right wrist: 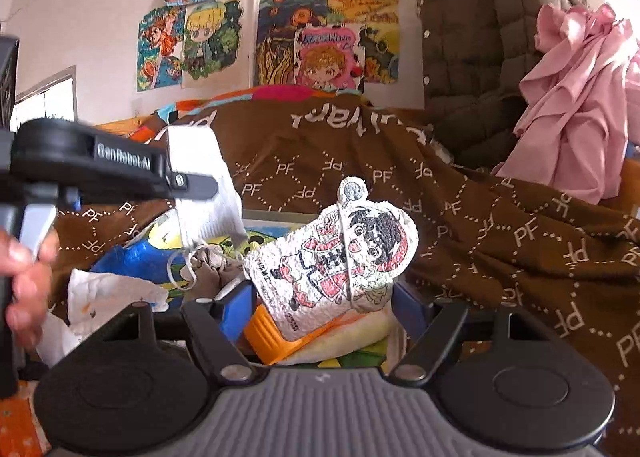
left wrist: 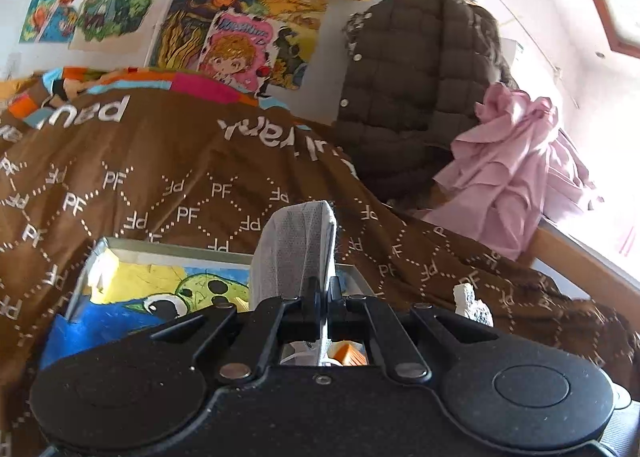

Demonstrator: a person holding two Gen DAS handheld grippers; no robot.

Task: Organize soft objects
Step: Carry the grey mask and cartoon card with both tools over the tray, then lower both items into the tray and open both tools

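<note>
The left gripper [left wrist: 320,297] has its jaws clenched on a white mask [left wrist: 296,249], which sticks up past them. The right gripper [right wrist: 320,309] has its jaws spread wide, with a flat cartoon doll [right wrist: 332,257] between them, over a brown blanket [right wrist: 500,233].

White face mask [left wrist: 294,253] upright; cartoon-printed white pouch [right wrist: 334,257] tilted above box.

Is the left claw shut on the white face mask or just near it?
Shut on it. The left claw has its fingers pressed together, pinching the white face mask, which hangs lifted in the right wrist view.
</note>
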